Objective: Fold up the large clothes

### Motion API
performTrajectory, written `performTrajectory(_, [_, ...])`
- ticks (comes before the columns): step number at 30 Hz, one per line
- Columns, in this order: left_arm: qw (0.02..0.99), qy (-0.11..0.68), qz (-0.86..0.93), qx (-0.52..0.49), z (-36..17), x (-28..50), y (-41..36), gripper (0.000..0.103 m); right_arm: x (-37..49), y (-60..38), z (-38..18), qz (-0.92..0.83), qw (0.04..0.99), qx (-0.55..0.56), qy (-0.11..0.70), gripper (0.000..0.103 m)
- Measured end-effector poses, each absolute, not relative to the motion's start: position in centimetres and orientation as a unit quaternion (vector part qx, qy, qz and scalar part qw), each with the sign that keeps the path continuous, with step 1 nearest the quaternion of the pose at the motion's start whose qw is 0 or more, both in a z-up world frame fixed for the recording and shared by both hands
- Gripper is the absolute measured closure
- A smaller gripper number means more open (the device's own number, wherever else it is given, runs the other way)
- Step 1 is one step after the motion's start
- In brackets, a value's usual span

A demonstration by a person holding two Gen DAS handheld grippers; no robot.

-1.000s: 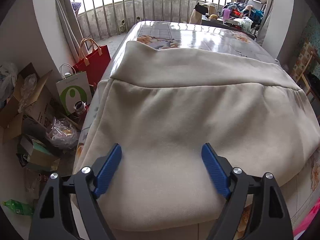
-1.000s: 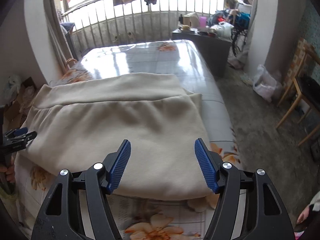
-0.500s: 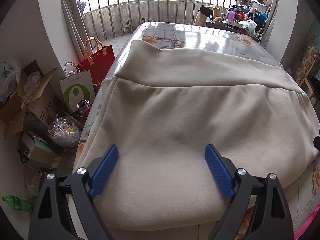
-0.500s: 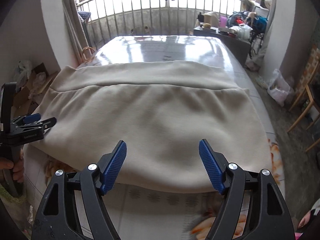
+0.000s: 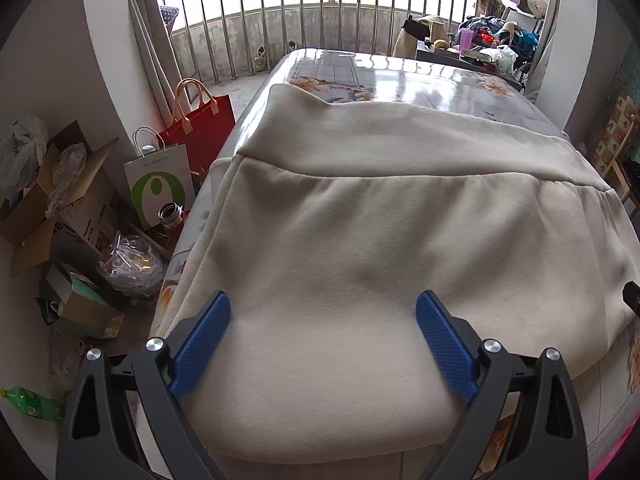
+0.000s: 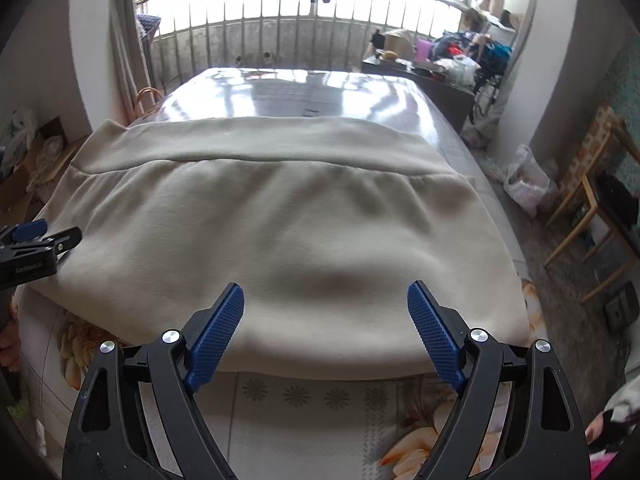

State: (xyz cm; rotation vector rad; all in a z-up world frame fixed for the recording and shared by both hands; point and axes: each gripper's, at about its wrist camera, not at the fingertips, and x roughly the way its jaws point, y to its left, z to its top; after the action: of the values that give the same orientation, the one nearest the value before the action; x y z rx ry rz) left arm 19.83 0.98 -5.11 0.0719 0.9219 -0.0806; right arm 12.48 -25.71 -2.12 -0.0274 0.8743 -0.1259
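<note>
A large cream fleece garment (image 5: 380, 240) lies folded flat on the table, its ribbed band toward the far side. My left gripper (image 5: 323, 306) hovers over the garment's near left part, jaws opening, with nothing pinched between the blue pads. In the right wrist view the same garment (image 6: 288, 232) fills the middle. My right gripper (image 6: 326, 296) hangs over its near edge, jaws opening and holding nothing. The left gripper (image 6: 48, 236) shows at the left edge of that view, beside the garment's left side.
The table has a glossy floral cover (image 6: 320, 400). Left of it on the floor stand a red bag (image 5: 204, 128), a white paper bag (image 5: 160, 188), a flask (image 5: 172, 216) and cardboard boxes (image 5: 48, 208). A wooden chair (image 6: 600, 216) stands right. Balcony railing (image 5: 320, 20) is beyond.
Both grippers' jaws have spread wider. The right gripper has swung left, from the garment's right corner to the middle of its near edge. The left gripper has stayed put.
</note>
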Motion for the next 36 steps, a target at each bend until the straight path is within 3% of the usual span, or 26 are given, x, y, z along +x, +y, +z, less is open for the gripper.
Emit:
performTrajectory(5, [0.914,0.398,-0.071,0.037,-2.4,16.3,0.8,0.011,9.9,-26.4,-1.4,-0.055,0.905,0.012,0.421,0.02])
performTrajectory(12, [0.911,0.385,-0.146,0.033,-0.5,9.6,-1.6,0.006,4.9,-23.7,-0.6,-0.03,0.911,0.005,0.411,0.008])
performTrajectory(17, [0.911,0.386,-0.146,0.002,0.2,6.4,-2.6,0.006,2.6,-22.7,-0.7,-0.049,0.91,-0.011,0.411,0.008])
performTrajectory(30, [0.932,0.343,-0.066,0.099,2.2,2.7,-5.1,0.006,-0.7,-22.3,2.1,-0.087,0.928,0.005,0.362,0.008])
performTrajectory(36, [0.911,0.403,-0.052,0.067,0.6,3.5,-4.9,0.006,-0.6,-22.1,1.8,-0.082,0.923,0.013,0.376,0.008])
